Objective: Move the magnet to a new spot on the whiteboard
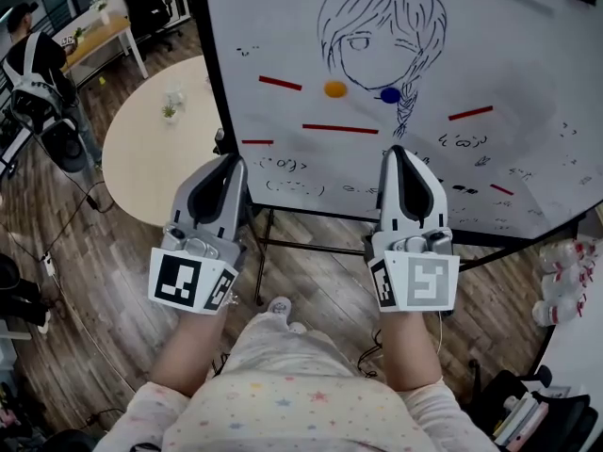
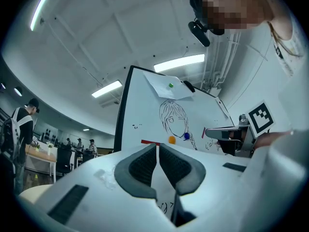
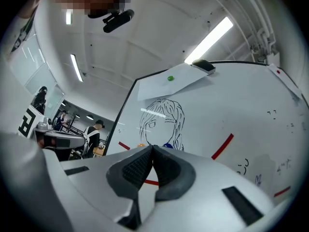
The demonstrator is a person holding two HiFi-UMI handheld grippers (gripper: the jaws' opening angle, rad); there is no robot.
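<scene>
Whiteboard job not yet begun: I hold the left gripper [image 1: 229, 163] and the right gripper [image 1: 399, 151] below the whiteboard [image 1: 509, 55], both with jaws pressed together on nothing and clear of its surface. An orange magnet [image 1: 335, 89] and a blue magnet [image 1: 390, 94] sit close together on the sketched face [image 1: 377, 26], just above a long red strip [image 1: 339, 128]. Which one the task means, I cannot tell. By my reading, the reach, the grasp and the move all remain. No brand shows. The board's small scribbles are doodles rather than legible words, and each marker cube [image 1: 193, 281] bears only a square black-and-white pattern.
</scene>
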